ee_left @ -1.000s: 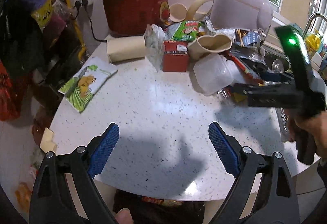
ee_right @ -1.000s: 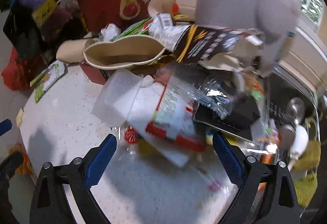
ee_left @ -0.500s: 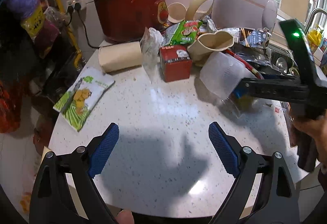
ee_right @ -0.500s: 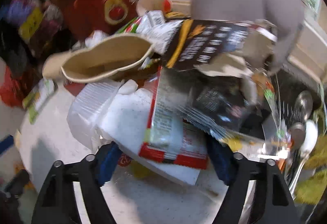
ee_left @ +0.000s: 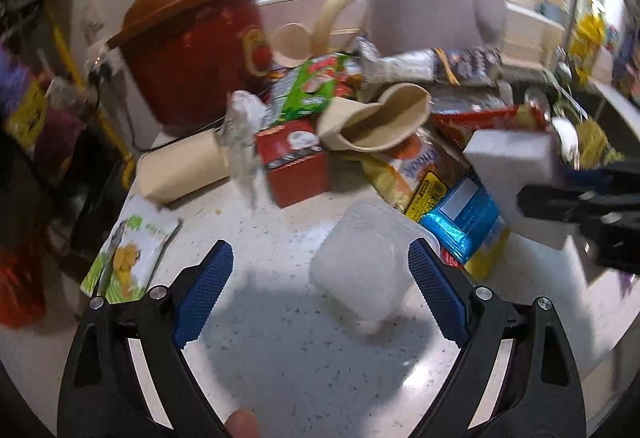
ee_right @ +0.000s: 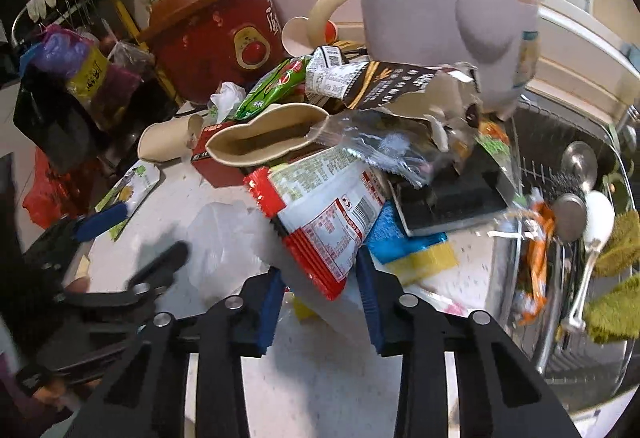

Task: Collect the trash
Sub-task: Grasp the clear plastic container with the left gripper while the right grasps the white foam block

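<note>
I had the right claw [ee_right: 320, 302] clamped on a red-and-white wrapper [ee_right: 324, 214], which sat at frame centre, lifted over the bench [ee_right: 320, 378] and just before the trash pile. The left claw [ee_left: 320, 294] stood apart, its pads on either side of a clear tub [ee_left: 360, 262] resting on the bench at lower centre. A red pot [ee_left: 192, 50] occupied the upper left.

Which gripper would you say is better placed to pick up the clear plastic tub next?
Left. The left gripper is open with the clear tub between its fingers, while the right gripper is already shut on a red-and-white wrapper.
</note>
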`<state>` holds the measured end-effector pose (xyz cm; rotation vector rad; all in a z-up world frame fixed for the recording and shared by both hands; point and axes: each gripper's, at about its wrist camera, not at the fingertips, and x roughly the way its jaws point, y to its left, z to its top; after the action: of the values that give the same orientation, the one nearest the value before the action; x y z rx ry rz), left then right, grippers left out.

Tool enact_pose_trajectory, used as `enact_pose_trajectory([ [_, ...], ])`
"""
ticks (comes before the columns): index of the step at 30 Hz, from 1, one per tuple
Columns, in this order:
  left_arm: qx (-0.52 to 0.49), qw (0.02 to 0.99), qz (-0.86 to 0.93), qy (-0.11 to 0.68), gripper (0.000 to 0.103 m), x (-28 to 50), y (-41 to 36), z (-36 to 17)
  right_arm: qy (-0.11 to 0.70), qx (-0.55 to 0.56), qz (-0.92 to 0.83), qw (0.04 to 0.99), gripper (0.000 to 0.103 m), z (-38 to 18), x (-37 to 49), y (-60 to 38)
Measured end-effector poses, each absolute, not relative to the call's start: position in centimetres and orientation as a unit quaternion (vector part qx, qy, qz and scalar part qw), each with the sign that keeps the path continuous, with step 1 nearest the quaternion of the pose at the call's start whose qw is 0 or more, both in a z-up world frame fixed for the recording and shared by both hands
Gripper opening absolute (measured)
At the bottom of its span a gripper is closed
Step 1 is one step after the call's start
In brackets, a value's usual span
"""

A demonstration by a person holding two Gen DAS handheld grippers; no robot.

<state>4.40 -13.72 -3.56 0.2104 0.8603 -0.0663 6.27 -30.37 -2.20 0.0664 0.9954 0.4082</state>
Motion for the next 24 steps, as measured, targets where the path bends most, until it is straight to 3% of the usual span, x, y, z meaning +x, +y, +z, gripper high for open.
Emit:
enact_pose_trajectory([
  [11,0.123,0.900,-0.059,0.414,0.087,3.6,-16.6,-4.7,0.463,0.034,0.205,0.861,0.026,-1.1,3.7,-31.2],
  [17,0.106,0.872,-0.008,0.477,0.087,6.0,-14.4,-8.5,0.456,0.018,0.206,0.866,0.024,-0.5,3.3,-31.1],
  [18,0.095,0.877,-0.007,0.471,0.082,5.9,-14.1,-8.4,0.455,0.017,0.206,0.866,0.023,-0.4,3.2,-31.0],
  [24,0.049,0.888,-0.007,0.457,0.074,5.2,-11.8,-5.9,0.441,0.008,0.207,0.873,0.021,0.4,2.9,-31.0],
])
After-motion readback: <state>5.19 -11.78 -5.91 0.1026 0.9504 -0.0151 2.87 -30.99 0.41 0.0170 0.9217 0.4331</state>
